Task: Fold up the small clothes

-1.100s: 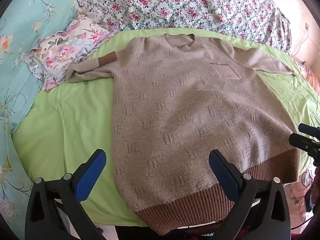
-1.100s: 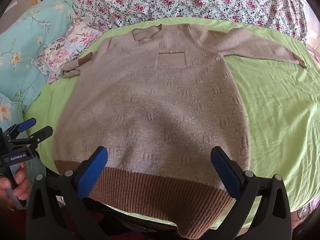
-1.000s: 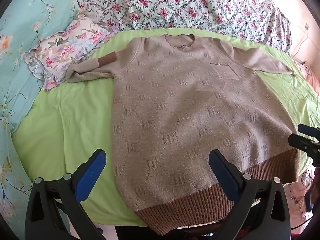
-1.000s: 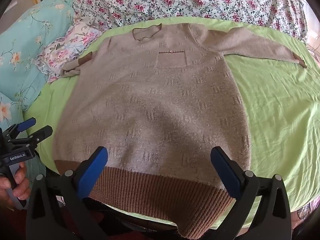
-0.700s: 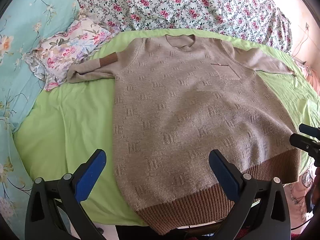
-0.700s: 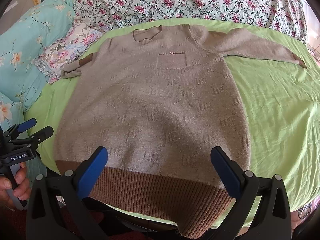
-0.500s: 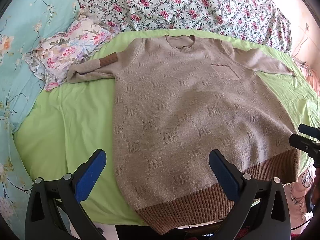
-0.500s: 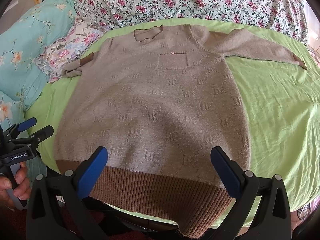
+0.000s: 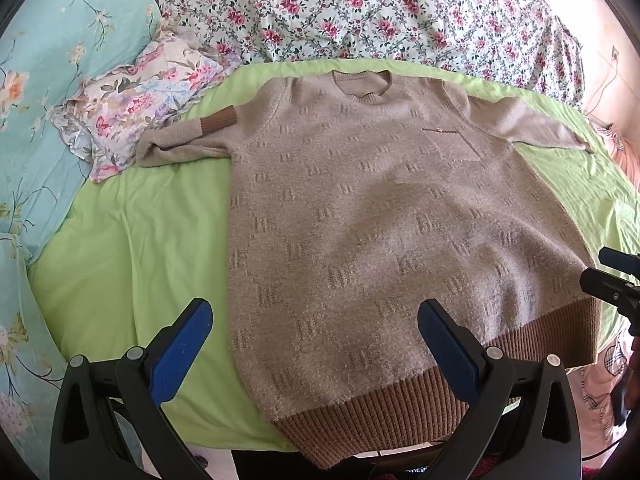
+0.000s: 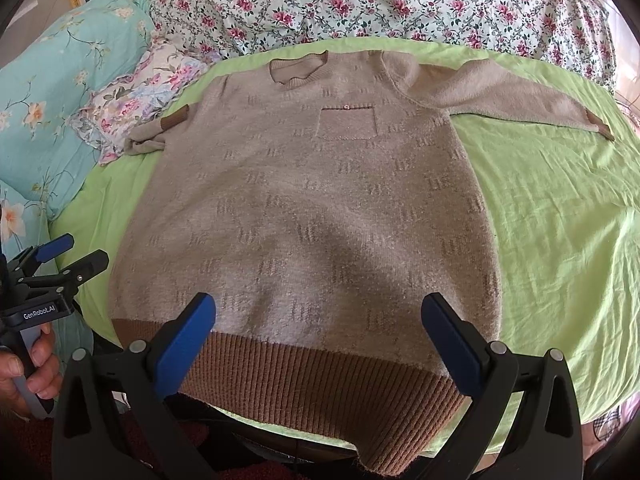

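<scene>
1. A beige knit sweater (image 9: 384, 216) lay flat and face up on a lime-green bedsheet (image 9: 132, 248), its round neckline toward the far side of the bed and its brown ribbed hem (image 10: 320, 376) hanging slightly over the near edge.
2. A small chest pocket (image 10: 347, 123) with a tiny button at its top edge sat just below the neckline.
3. The sleeve on the left of the view was folded back on itself, its brown cuff (image 9: 218, 120) resting beside the shoulder and touching a ruffled floral pillow (image 9: 136, 108).
4. The other sleeve (image 10: 512, 96) stretched straight out across the sheet, ending in a brown cuff near the bed's right side.
5. The left gripper (image 9: 316, 344) hovered above the hem with its blue-padded fingers (image 9: 180, 352) spread wide, one over bare sheet and the other over the sweater's lower body; it held nothing.
6. The right gripper (image 10: 320, 340) likewise stood spread apart over the hem, both blue pads above the knit, nothing between them.
7. In the right wrist view, the person's hand (image 10: 28, 372) could be seen gripping the left tool's handle at the lower left.
8. A rose-print quilt (image 10: 380, 0) was bunched along the far side of the bed, and a turquoise floral duvet (image 9: 44, 64) lay to the left.
</scene>
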